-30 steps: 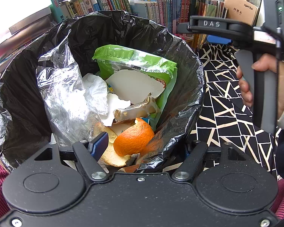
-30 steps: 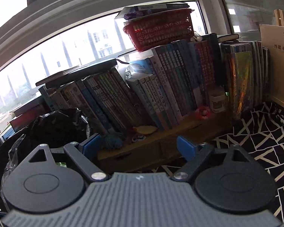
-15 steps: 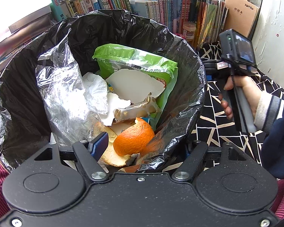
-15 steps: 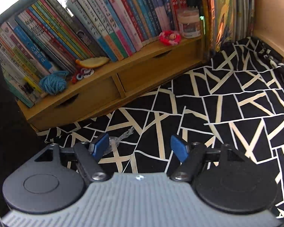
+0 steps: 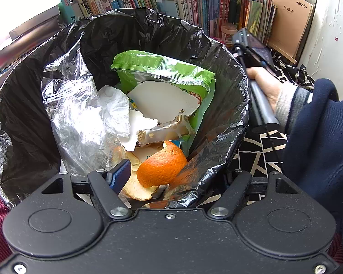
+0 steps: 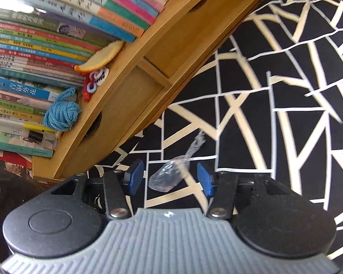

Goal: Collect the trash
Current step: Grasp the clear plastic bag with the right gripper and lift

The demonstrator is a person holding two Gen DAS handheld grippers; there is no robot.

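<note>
Clear crumpled wrapper (image 6: pixel 170 175) on black-and-white patterned cloth (image 6: pixel 274 96), lying between two blue pads of right gripper (image 6: pixel 170 179), touching neither. Jaws just closing in, gap left on both sides.

Left gripper (image 5: pixel 176 178) astride near rim of black-lined bin (image 5: pixel 228 123): one pad inside, other hidden outside, so whether rim is clamped cannot be told.

In bin: one orange peel (image 5: pixel 162 167), one green packet (image 5: pixel 164 73), one clear bag (image 5: pixel 80 118).

On wooden shelf (image 6: pixel 148 68): one blue yarn ball (image 6: pixel 60 114).
</note>
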